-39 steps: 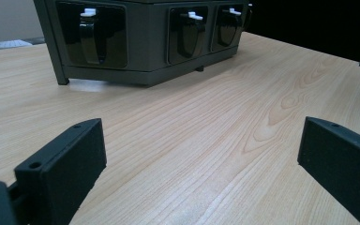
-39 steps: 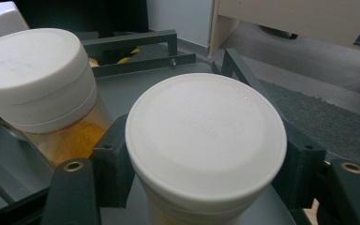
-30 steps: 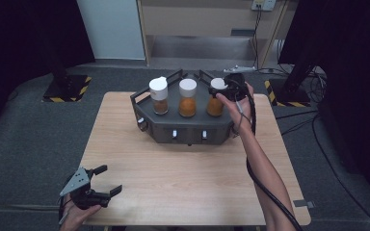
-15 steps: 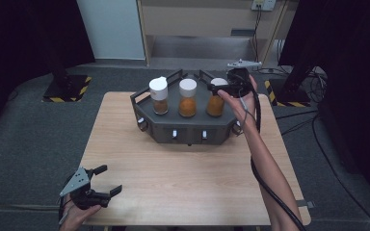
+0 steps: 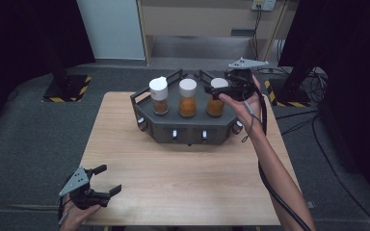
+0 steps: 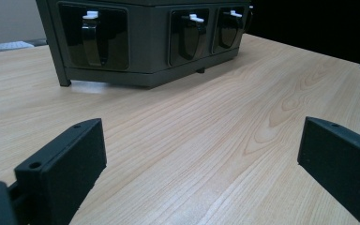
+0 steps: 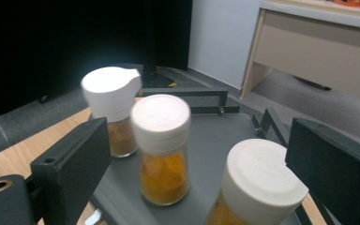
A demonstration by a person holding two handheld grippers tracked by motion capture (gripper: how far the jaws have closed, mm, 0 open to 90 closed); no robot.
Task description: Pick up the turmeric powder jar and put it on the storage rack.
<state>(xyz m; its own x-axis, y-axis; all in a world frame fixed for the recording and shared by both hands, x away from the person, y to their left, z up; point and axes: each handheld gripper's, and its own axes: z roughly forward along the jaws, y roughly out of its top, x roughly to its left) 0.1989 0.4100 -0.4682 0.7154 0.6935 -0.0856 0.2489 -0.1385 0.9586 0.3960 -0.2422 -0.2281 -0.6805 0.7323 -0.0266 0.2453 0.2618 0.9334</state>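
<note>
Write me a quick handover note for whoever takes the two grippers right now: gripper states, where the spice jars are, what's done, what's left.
Right gripper: open, jaws just opened, nothing between them, beside the right jar.
Left gripper: open, empty, at the table's near left corner.
Three white-capped spice jars stand upright on the dark rack: left jar, middle jar, right jar.
Done: right jar stands released on the rack.
Left: likely draw the right gripper clear.

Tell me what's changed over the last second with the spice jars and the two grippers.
The right gripper let go of the rightmost jar: its jaws have just been opening, and it lifted up and away from the cap. All three jars stay upright on the dark rack. The left gripper stays open at the table's near corner.
</note>
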